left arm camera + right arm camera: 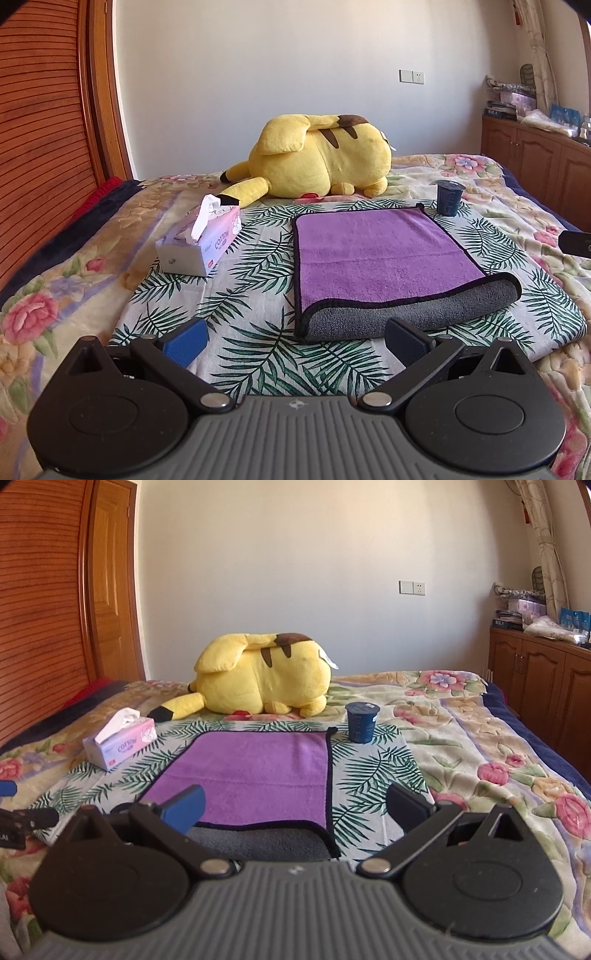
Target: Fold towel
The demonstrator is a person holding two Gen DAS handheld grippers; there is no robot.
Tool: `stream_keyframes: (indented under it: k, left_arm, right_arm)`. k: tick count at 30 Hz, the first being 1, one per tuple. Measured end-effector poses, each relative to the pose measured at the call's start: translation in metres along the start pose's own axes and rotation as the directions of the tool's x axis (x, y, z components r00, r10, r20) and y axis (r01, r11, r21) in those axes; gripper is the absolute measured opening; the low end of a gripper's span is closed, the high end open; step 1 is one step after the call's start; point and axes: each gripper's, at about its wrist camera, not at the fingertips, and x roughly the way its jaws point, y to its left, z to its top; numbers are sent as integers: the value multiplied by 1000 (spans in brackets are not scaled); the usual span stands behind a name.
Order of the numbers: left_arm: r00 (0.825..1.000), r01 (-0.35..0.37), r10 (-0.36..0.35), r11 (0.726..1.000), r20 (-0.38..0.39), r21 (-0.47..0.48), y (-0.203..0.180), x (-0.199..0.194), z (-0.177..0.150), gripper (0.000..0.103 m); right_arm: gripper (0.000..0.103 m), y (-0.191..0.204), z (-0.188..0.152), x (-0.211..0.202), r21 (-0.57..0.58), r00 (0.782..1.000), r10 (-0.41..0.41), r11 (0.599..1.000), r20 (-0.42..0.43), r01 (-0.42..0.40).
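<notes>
Towel (384, 258) flat on the leaf-print cloth (236, 291), purple face up, grey fold at the near edge. Left gripper (295, 341) gaping, empty, near-left corner just ahead. Right gripper (297, 806) likewise spread, nearer, over the near-right corner. Long axis apparently near-to-far. Only the left view shows the rolled fold's full width.

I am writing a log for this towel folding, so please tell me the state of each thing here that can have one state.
towel: lying on the leaf cloth, near edge turned over, grey side showing
left gripper: fingers open, holding nothing
right gripper: fingers open, holding nothing, above the towel's near edge
tissue box: open, one tissue sticking out
dark cup: upright, lid on
yellow plush toy: lying on the bed
</notes>
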Motion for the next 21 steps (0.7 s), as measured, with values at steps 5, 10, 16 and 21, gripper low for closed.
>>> stream_keyframes:
  k: [5,10,16,21]
  left_arm:
    - [1000,13,-13,1000,-10,-4,0,15,6,86]
    - [1000,22,-22,1000,-14,0,0,33,11,86]
    - [999,37,-37,999,-34,-8,3,56,15,86]
    - [998,46,-46,999,-36,7,4,70,18,86]
  right_arm:
    - [103,-1,0,14,-5,1000,7,1000,-21,-7]
    - [103,-4,0,31,-13,999,6,1000,-43,-7]
    - [103,-9,-2,51,1,996,8,1000,-92,-8]
    - [103,-9,-4,66,-10,992,17,1000,-121,-18]
